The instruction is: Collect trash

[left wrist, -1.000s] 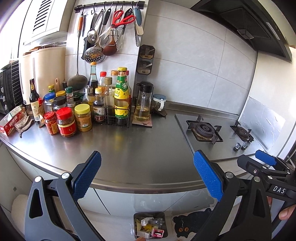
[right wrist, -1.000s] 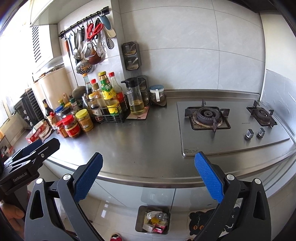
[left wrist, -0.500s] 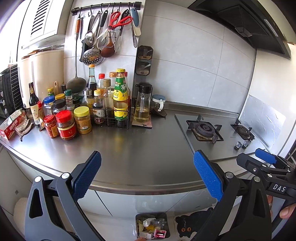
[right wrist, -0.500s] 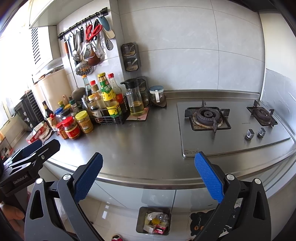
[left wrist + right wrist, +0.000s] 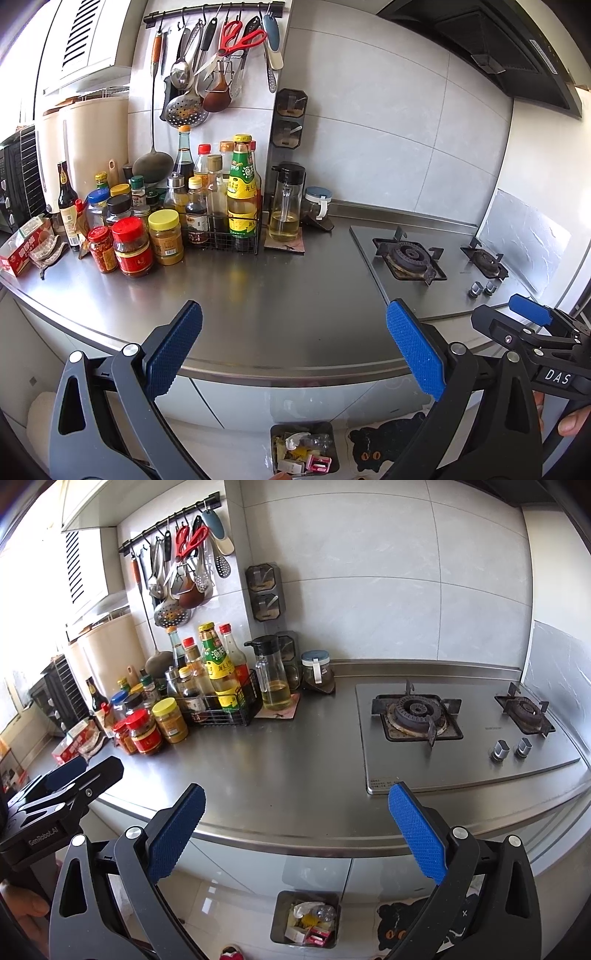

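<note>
A small dark trash bin point(image 5: 303, 448) point(image 5: 306, 917) stands on the floor below the counter, holding crumpled wrappers, a clear bottle and pink packaging. My left gripper point(image 5: 293, 349) hangs open in front of the steel counter's edge point(image 5: 280, 369), nothing between its blue pads. My right gripper point(image 5: 295, 830) is open too, held at the same height beside it. In the left wrist view the right gripper point(image 5: 532, 321) shows at the right edge; in the right wrist view the left gripper point(image 5: 62, 782) shows at the left. A red and white carton point(image 5: 22, 249) and a crumpled wrapper point(image 5: 48, 251) lie at the counter's far left.
Several sauce bottles and jars point(image 5: 155, 229) crowd the back left, some in a black wire rack point(image 5: 221, 709). An oil dispenser point(image 5: 284, 205) stands beside them. A two-burner gas hob point(image 5: 458, 723) fills the right. Utensils point(image 5: 210, 70) hang above. A cat-shaped mat point(image 5: 402, 930) lies by the bin.
Both grippers have risen a little, so the counter sits slightly lower in each view. Their jaws stay as wide as before.
</note>
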